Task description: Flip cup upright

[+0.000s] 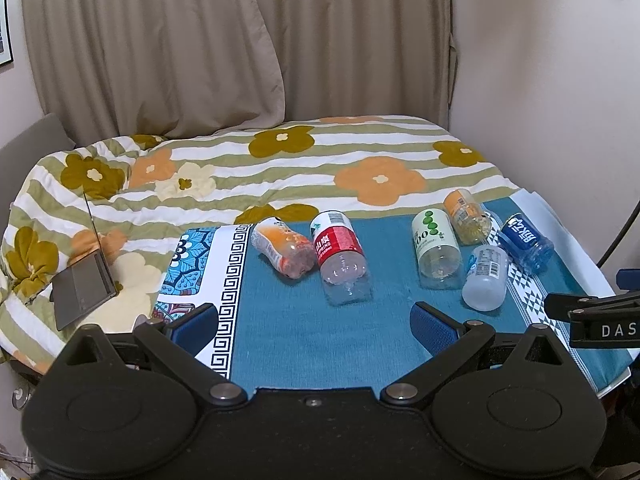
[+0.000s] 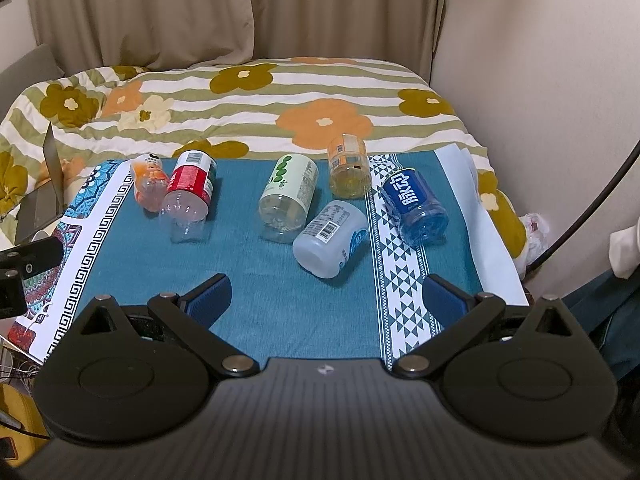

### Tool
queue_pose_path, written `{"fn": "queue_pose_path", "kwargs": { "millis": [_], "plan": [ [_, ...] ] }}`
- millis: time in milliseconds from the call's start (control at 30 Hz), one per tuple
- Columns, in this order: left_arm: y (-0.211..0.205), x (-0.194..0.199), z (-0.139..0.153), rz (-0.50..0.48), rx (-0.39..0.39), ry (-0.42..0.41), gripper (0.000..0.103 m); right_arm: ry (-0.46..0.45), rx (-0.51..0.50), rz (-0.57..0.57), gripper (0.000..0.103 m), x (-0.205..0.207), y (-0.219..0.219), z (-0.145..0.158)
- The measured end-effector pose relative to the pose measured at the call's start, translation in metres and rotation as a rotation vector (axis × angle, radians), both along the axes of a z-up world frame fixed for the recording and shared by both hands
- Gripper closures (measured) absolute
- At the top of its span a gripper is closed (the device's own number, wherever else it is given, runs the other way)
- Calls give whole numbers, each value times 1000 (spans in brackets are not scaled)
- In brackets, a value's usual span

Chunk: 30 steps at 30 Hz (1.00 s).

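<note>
Several cut-bottle cups lie on their sides on a teal cloth. From left: an orange cup, a red-label cup, a green-label cup, an orange-label cup, a white cup and a blue cup. My left gripper is open and empty, short of the red-label cup. My right gripper is open and empty, just short of the white cup.
The cloth lies on a bed with a flowered striped quilt. A grey laptop sits on the quilt at the left. Curtains hang behind, a wall at the right.
</note>
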<state>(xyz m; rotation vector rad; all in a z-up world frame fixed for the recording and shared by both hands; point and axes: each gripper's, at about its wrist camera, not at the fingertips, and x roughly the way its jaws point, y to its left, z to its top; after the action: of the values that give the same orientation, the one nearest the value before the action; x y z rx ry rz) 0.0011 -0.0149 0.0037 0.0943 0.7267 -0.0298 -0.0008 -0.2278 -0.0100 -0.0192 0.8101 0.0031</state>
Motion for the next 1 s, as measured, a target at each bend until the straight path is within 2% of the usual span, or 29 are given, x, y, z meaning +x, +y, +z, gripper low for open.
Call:
{"fn": "queue_pose_path", "kwargs": {
  "millis": [1000],
  "plan": [
    [-6, 8, 4, -21, 5, 8, 0, 1, 0, -2, 0, 1, 1, -1]
  ]
}}
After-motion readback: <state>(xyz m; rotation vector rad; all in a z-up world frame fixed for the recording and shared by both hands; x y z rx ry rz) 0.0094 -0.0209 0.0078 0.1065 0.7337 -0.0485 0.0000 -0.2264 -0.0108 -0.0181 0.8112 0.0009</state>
